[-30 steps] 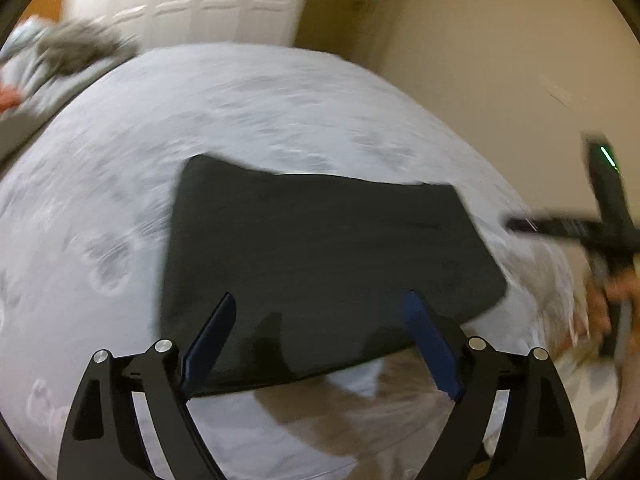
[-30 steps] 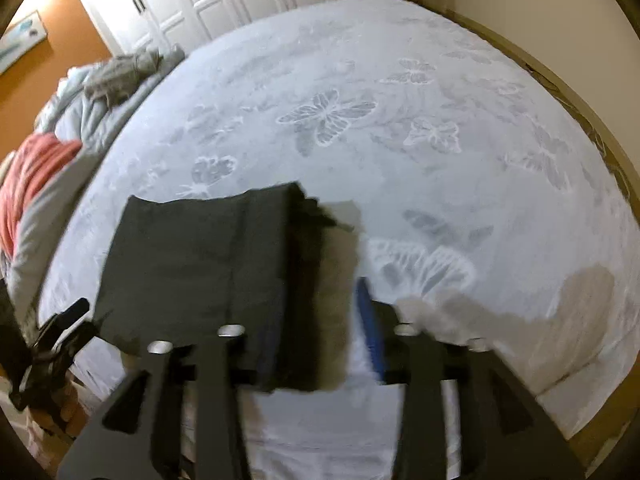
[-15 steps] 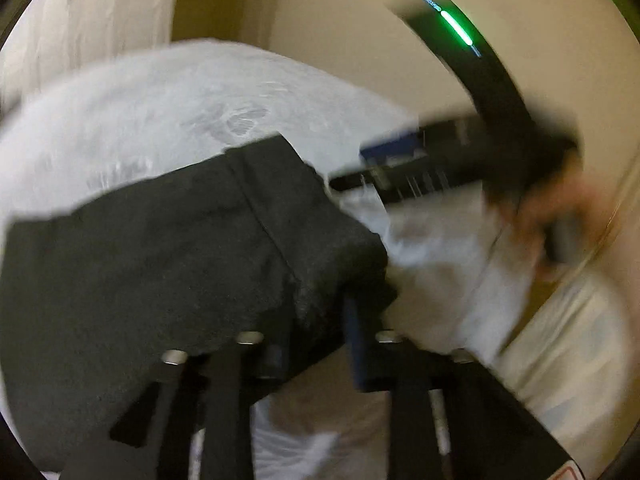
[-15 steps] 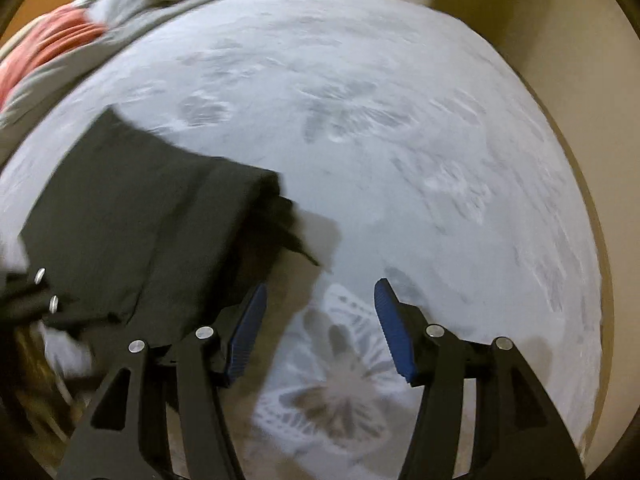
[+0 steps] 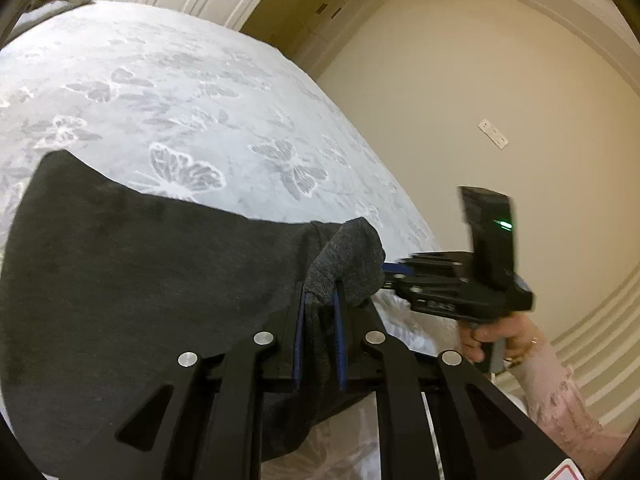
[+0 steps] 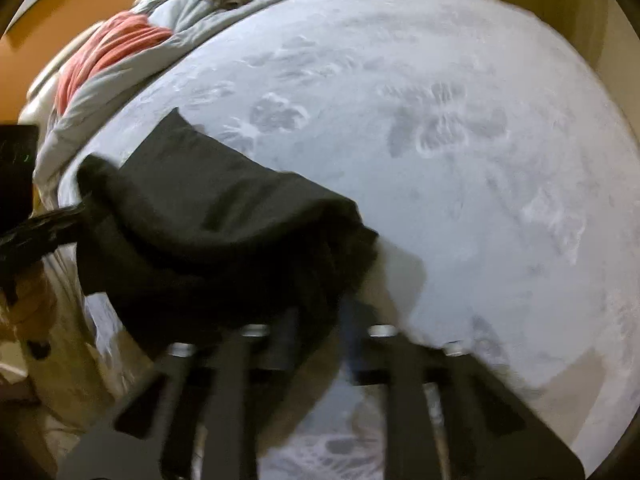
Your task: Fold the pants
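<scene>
Butterfly-embossed grey bedspread (image 5: 224, 120), dark knit pants (image 5: 140, 280) folded flat, left gripper (image 5: 319, 300) clamped on bunched corner, right gripper (image 6: 320, 320) blurred, apparently pinching fabric edge.

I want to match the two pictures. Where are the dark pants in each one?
Left wrist view: the pants fill the lower left, a bunched edge pinched in the left gripper.
Right wrist view: the pants lie left of centre, reaching the right gripper.
Shared landmark: the butterfly bedspread.
</scene>
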Demonstrator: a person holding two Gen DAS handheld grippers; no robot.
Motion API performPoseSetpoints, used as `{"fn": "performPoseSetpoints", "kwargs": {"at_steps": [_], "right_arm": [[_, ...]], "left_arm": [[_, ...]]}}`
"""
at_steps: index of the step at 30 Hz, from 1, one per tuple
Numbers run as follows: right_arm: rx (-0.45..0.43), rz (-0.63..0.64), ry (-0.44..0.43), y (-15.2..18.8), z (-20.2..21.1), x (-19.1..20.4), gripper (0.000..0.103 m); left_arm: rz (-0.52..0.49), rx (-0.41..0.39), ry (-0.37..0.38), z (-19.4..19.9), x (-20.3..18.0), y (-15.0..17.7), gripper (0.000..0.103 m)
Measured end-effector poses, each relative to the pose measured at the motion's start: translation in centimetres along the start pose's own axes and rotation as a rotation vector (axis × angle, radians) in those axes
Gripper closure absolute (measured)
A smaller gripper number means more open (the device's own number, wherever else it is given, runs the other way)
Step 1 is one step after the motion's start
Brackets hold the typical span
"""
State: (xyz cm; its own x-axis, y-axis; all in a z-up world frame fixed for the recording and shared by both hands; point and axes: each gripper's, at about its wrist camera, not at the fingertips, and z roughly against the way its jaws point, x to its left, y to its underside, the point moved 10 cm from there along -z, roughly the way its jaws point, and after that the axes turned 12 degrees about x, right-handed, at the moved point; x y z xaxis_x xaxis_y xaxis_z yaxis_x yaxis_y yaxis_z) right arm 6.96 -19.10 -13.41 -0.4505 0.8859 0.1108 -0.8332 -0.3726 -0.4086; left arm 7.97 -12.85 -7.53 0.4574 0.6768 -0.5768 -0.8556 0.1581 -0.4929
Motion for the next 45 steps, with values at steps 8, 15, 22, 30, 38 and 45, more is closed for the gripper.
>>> {"fn": "performPoseSetpoints", "kwargs": {"at_steps": [8, 15, 22, 30, 38, 45], "right_arm": [[0.068, 0.026, -0.147, 0.8, -2.1, 5.7, 0.095], [0.112, 0.03, -0.202, 0.3, -4.0, 6.7, 0.095], [0.03, -0.014, -0.033, 4.0, 3.0, 1.4, 0.016], [-0.08, -0.204, -0.117, 1.1, 3.0, 1.4, 0.017], [0.008, -0.222, -0.05, -3.3, -2.3, 1.4, 0.077], [0.067, -0.175, 0.126, -2.2, -3.0, 1.1, 0.071]], "left_arm": [[-0.046, 0.0, 0.061, 0.5, -1.9, 0.7, 0.093], [-0.13, 0.058, -0.001, -2.1, -3.1, 3.2, 0.094], [-0.216, 0.199, -0.134, -6.6, -3.0, 6.9, 0.091], [-0.293, 0.135, -0.217, -5.2, -4.5, 7.4, 0.06], [-0.196, -0.044, -0.255, 1.7, -1.9, 4.3, 0.042], [-0.005, -0.079, -0.44, 5.3, 5.8, 2.6, 0.042]]}}
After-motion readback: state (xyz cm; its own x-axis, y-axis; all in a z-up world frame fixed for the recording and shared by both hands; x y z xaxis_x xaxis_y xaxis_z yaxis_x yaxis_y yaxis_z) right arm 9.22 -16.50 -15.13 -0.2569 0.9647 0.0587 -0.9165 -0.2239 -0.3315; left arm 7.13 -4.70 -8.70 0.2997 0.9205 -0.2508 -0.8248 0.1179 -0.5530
